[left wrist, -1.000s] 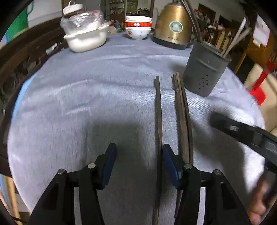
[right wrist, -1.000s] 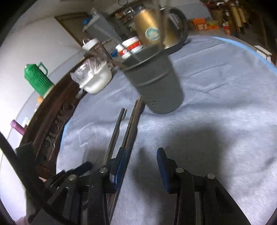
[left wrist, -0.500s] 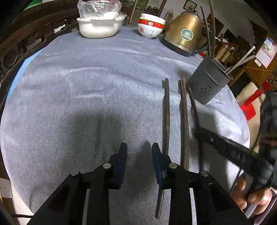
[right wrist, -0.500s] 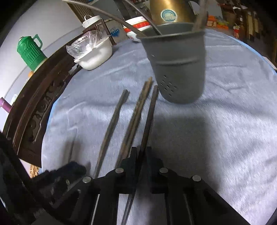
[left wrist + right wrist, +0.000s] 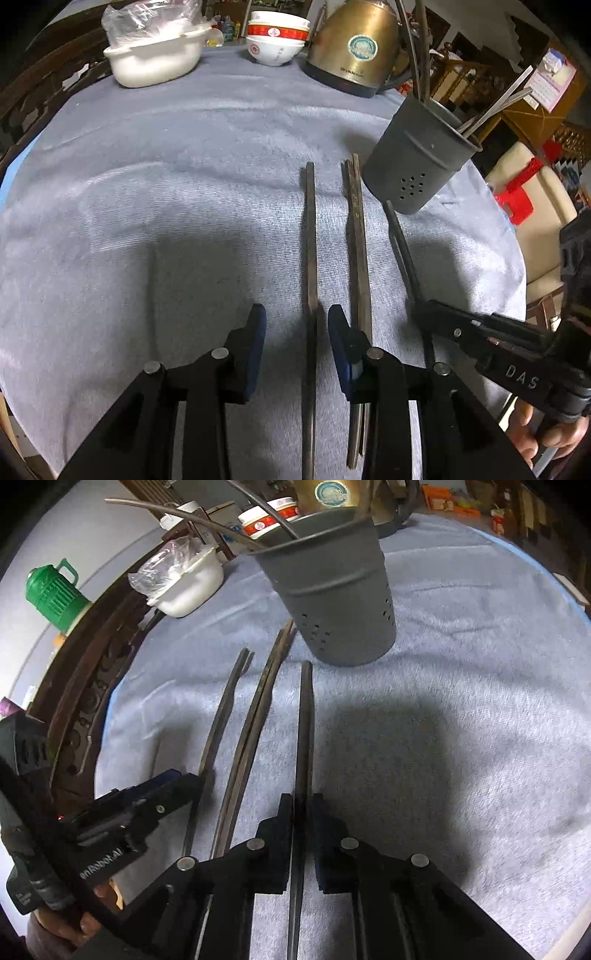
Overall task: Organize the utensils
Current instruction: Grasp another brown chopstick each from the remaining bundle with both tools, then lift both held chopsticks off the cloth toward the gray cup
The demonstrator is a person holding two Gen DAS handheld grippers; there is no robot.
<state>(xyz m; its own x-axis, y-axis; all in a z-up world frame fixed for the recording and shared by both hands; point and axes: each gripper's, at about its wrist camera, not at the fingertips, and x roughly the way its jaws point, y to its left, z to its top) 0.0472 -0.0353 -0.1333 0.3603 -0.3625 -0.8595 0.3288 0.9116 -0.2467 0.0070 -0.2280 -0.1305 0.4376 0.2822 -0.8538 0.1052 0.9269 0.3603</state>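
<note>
- A lived-in home dining room, and here's the round bench [image 5: 155,155] under a soft grey cloth.
- Brass electric kettle [image 5: 354,44] at the far edge, stacked red-and-white rice bowls [image 5: 277,40] just beside it.
- White dish [image 5: 155,62] under crumpled plastic wrap; a green thermos jug [image 5: 51,590] stands off the bench.
- Grey holder [image 5: 417,162] bristling with chopsticks.
- Carved dark wood chair back [image 5: 92,672] at the rim, cluttered shelves and a wall calendar [image 5: 554,79] behind.

Right gripper [image 5: 436,314] arm read "DAS"; left gripper [image 5: 184,782] arm read "Robot.AI", start cut; kettle [image 5: 354,48] lettering illegible.
</note>
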